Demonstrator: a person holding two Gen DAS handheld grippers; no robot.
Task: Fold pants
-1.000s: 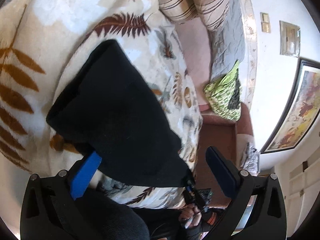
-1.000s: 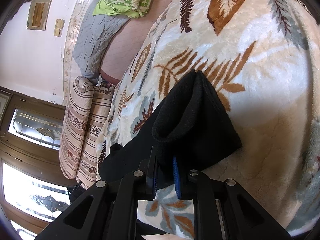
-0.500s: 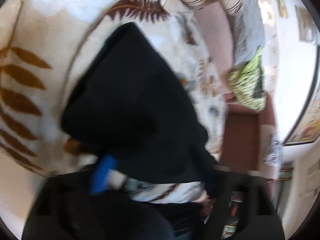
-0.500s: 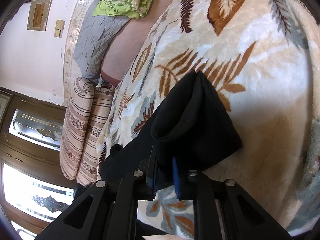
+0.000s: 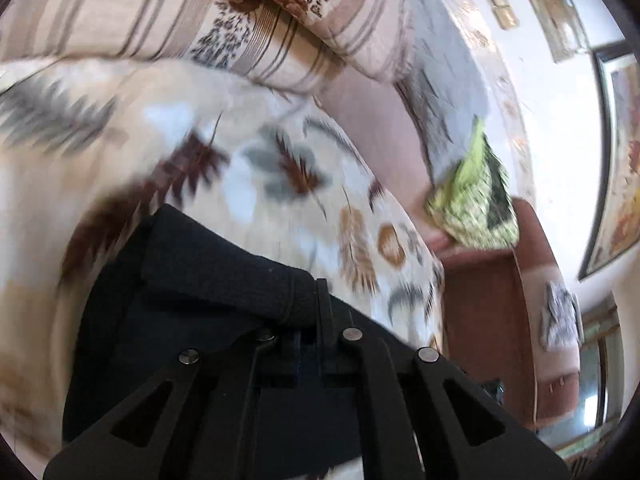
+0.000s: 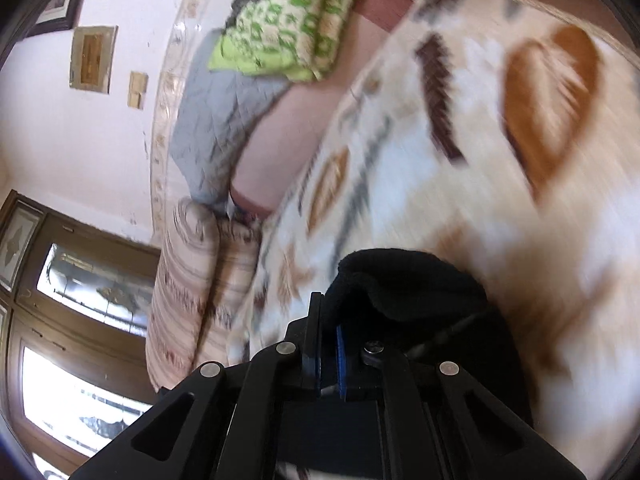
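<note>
The black pants (image 5: 208, 280) lie partly folded on a cream blanket with leaf prints (image 5: 280, 168). My left gripper (image 5: 308, 332) is shut on a thick edge of the pants, with the cloth bunched up in front of its fingers. My right gripper (image 6: 328, 352) is shut on another rolled edge of the pants (image 6: 404, 288), held just above the blanket (image 6: 500, 160). Both views are blurred by motion.
Striped pillows (image 5: 248, 12) lie at the head of the bed. A grey quilt (image 5: 440, 92) and a green patterned cloth (image 5: 472, 200) lie on the pink sheet beyond the blanket. A wooden bed end (image 5: 500, 320) and a white wall with pictures stand behind.
My left gripper was open beside the pants; it has closed on their edge. Both grippers have swung and lifted with the cloth toward the pillows.
</note>
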